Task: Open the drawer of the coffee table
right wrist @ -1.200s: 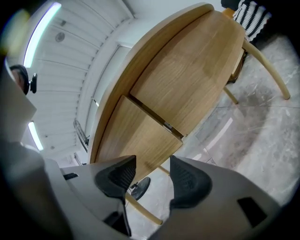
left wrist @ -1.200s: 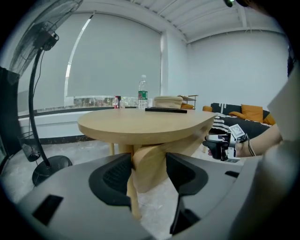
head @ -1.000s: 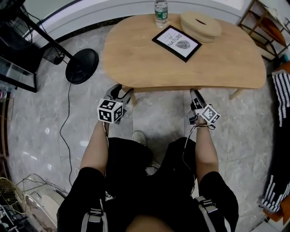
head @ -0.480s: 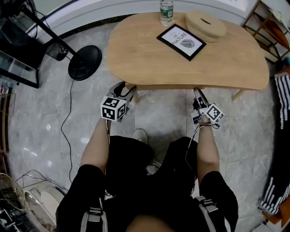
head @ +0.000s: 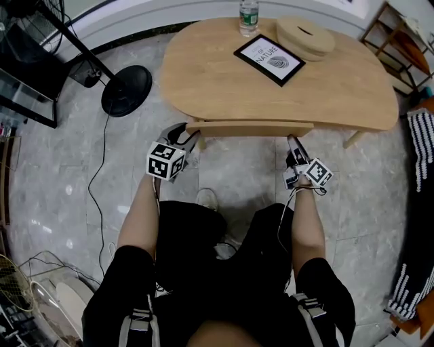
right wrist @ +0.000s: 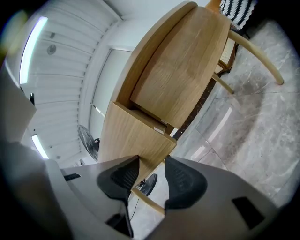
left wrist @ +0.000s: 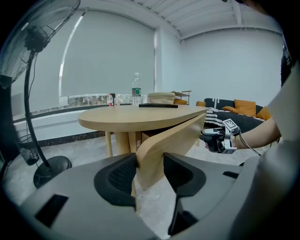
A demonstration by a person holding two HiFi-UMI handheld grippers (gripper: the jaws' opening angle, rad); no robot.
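Note:
The light wood coffee table (head: 217, 74) stands ahead of me, and its drawer front (head: 251, 127) sticks out a little from under the near edge. My left gripper (head: 186, 130) is at the drawer front's left end. In the left gripper view its jaws are closing, and the left gripper (left wrist: 150, 171) has both pads against the curved board (left wrist: 173, 140). My right gripper (head: 293, 140) is at the right end. In the right gripper view the right gripper (right wrist: 152, 176) clamps the drawer front's corner (right wrist: 133, 136), below the table's underside (right wrist: 183, 70).
On the table stand a water bottle (head: 249, 17), a framed print (head: 269, 59) and a round wooden box (head: 305, 37). A floor fan's black base (head: 127, 90) and its cable lie left. A striped cloth (head: 420, 149) and a shelf are right. My knees are just behind the grippers.
The drawer front has slid out from under the table's near edge toward me. Both grippers have drawn back with it.

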